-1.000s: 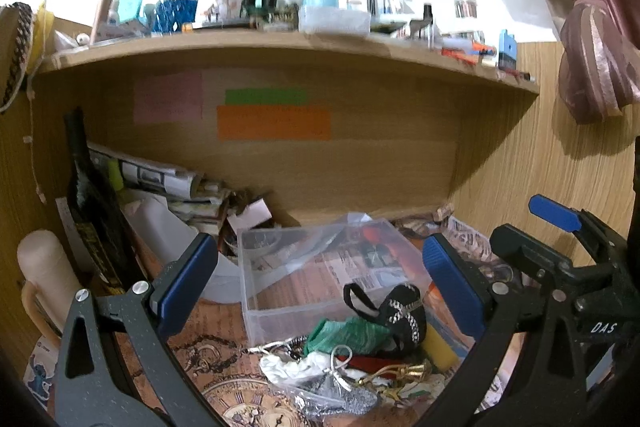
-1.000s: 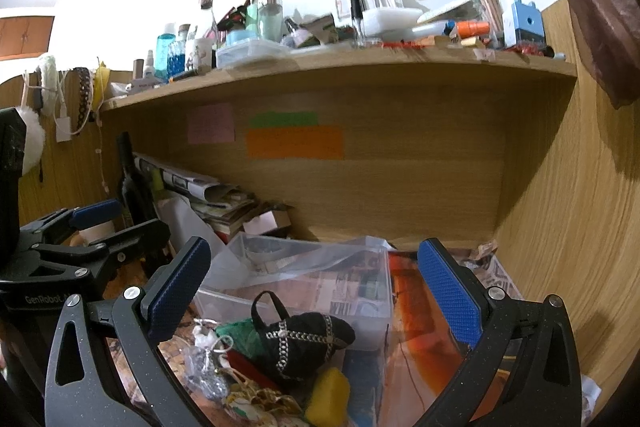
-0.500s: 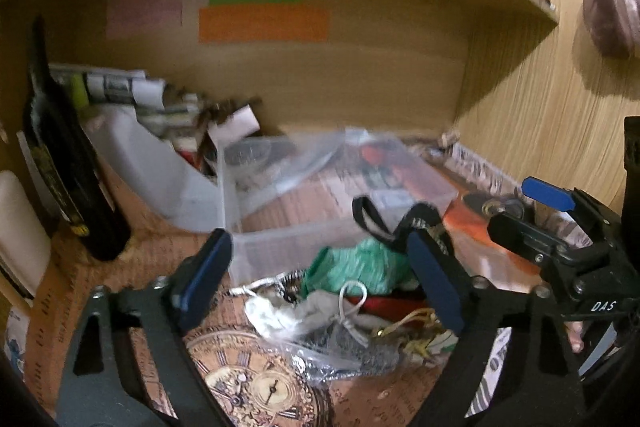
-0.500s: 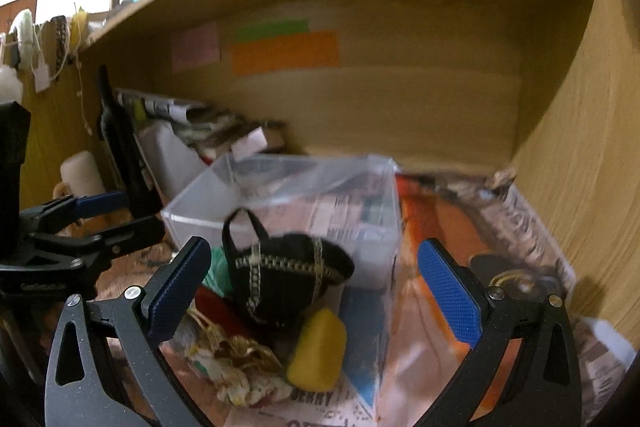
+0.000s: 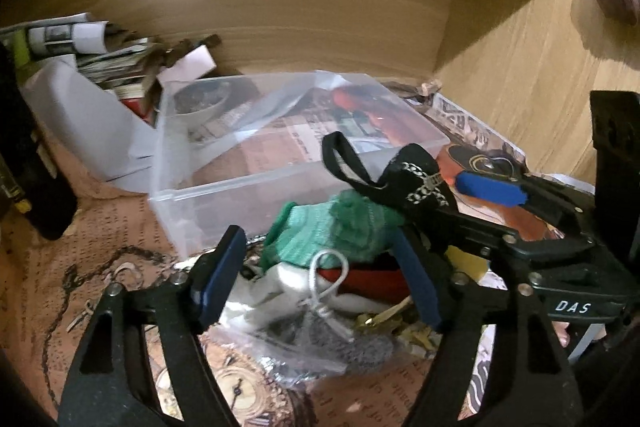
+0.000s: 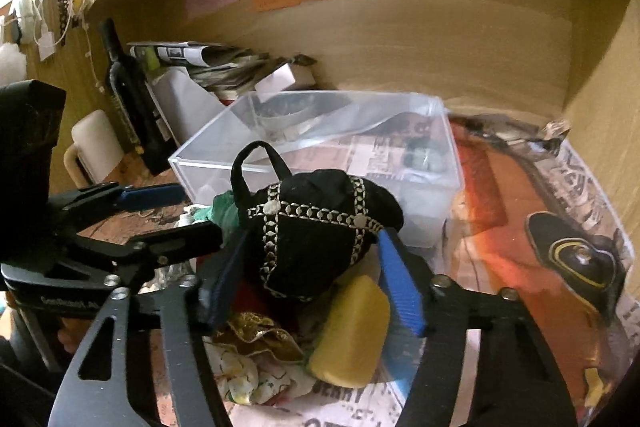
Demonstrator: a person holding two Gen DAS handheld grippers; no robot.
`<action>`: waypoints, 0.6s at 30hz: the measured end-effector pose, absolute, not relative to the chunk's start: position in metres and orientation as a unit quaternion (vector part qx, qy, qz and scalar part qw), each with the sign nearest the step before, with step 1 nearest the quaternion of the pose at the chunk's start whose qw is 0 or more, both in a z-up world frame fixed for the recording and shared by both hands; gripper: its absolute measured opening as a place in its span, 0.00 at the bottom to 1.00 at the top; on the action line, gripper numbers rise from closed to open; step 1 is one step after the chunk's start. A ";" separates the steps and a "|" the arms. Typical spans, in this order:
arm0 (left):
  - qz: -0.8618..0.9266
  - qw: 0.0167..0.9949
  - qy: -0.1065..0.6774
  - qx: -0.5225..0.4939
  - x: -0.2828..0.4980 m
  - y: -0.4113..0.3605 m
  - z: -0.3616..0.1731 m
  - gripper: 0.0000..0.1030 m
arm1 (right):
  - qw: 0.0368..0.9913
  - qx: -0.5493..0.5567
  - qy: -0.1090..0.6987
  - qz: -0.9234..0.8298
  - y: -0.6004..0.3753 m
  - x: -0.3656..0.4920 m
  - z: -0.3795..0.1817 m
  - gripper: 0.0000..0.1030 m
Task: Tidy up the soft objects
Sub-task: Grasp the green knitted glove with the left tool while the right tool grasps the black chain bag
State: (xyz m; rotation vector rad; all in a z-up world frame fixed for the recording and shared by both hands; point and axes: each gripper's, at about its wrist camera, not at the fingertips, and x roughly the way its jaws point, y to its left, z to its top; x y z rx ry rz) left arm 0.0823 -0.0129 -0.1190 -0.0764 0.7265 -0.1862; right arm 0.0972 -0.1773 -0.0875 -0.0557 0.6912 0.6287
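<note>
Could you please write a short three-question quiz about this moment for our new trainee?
1. True or false: the clear plastic storage box already holds the black fabric pouch with silver chain trim.
2. Which gripper's fingers flank that pouch? A) left gripper B) right gripper
3. Fill in: the yellow sponge block lies ____ the box.

Key: 1. False; the pouch sits on the pile in front of the box. 2. B; its jaws are open around the pouch. 3. Outside, in front.

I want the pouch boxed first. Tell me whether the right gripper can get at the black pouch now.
Probably yes: the right gripper is open, its fingers either side of the black pouch, which tops the pile with nothing over it.
</note>
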 end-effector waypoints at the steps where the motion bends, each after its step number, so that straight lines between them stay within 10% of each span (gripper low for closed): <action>1: -0.095 0.928 0.359 -0.036 0.086 -0.015 -0.121 0.70 | 0.891 -0.025 0.335 0.305 -0.178 0.098 -0.088 0.51; 18: -0.108 0.918 0.378 -0.045 0.107 -0.020 -0.130 0.31 | 0.892 0.001 0.322 0.316 -0.186 0.101 -0.083 0.14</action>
